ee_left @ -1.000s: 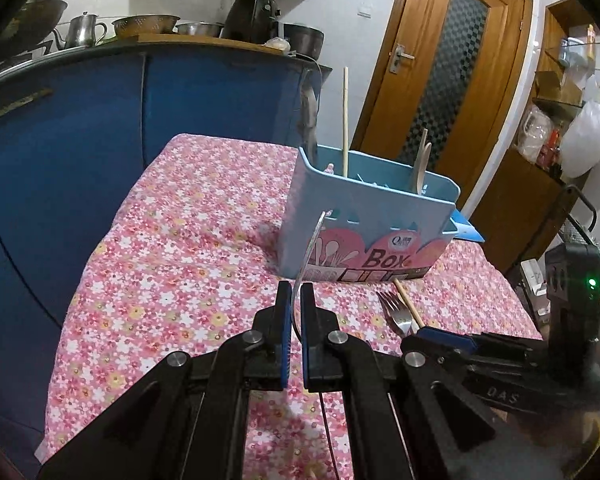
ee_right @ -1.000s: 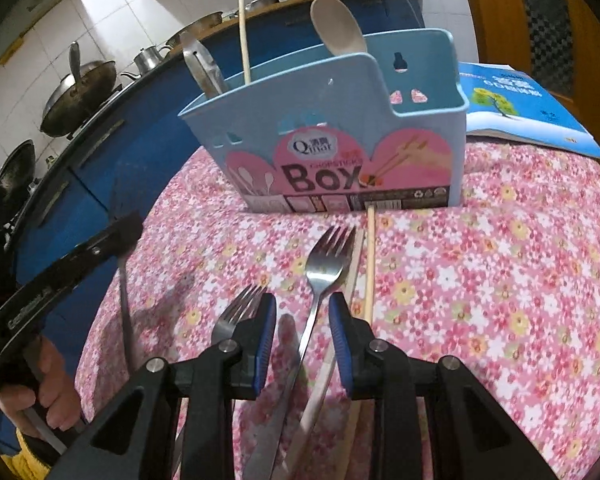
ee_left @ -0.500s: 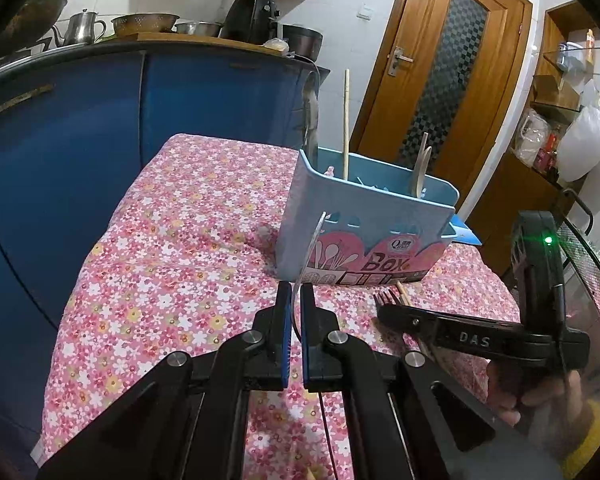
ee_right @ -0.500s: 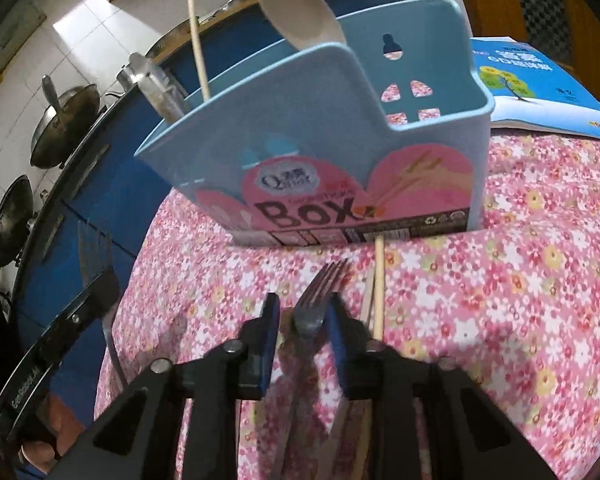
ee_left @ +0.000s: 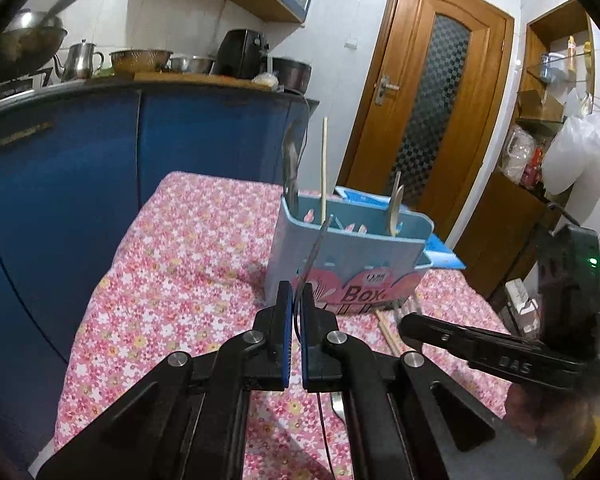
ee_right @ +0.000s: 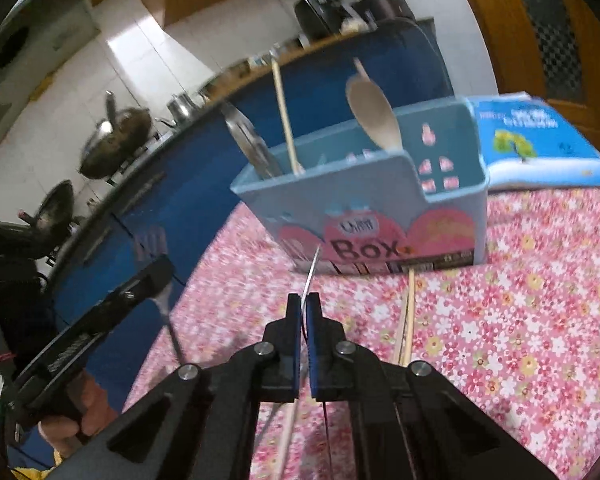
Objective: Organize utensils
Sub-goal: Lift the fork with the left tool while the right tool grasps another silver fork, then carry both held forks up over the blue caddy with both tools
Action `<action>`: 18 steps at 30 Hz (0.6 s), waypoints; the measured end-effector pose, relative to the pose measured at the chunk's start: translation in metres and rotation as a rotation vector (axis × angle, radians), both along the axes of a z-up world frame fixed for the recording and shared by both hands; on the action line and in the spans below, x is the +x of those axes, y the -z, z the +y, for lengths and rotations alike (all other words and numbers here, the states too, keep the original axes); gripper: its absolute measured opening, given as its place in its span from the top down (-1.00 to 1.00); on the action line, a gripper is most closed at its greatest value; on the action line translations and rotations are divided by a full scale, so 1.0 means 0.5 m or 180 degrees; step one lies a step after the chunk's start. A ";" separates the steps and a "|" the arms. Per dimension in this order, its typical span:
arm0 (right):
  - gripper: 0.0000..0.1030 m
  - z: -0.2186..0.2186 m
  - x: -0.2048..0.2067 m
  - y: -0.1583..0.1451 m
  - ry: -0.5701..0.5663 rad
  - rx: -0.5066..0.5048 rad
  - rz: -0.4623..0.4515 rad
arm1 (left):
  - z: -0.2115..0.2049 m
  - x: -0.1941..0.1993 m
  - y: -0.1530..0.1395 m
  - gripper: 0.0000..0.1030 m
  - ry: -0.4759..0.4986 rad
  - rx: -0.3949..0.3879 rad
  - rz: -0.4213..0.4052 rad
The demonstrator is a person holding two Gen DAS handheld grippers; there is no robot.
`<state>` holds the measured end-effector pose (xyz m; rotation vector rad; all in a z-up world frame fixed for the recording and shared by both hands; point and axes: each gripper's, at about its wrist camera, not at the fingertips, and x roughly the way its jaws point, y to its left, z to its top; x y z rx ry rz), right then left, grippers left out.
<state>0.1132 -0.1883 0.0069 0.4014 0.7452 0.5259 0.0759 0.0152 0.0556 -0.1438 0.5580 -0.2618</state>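
The floral worktop (ee_left: 172,280) carries the blue utensil box (ee_right: 380,208), holding a wooden spoon (ee_right: 374,114). Only the right view shows the book (ee_right: 540,140) clearly. The left hand-held gripper (ee_left: 295,312) pinches a fork (ee_left: 314,254); the right hand-held gripper (ee_right: 303,316) is clamped on another fork (ee_right: 311,274), seen edge-on and blurred. Chopsticks (ee_right: 407,316) lie beside the box.
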 end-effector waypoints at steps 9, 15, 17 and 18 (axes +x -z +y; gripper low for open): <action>0.93 -0.043 -0.042 -0.082 0.0211 0.0279 -0.0505 | -0.001 -0.010 -0.064 0.99 -0.0024 -0.0036 -0.0319; 0.93 -0.057 -0.042 -0.142 0.0360 0.0205 -0.0800 | -0.007 0.012 -0.108 0.99 -0.0081 -0.0022 -0.0503; 0.93 -0.066 -0.039 -0.159 0.0397 0.0204 -0.0861 | -0.008 0.024 -0.125 0.99 -0.0113 -0.0022 -0.0568; 0.93 -0.069 -0.036 -0.166 0.0417 0.0202 -0.0889 | -0.009 0.030 -0.133 0.99 -0.0126 -0.0019 -0.0596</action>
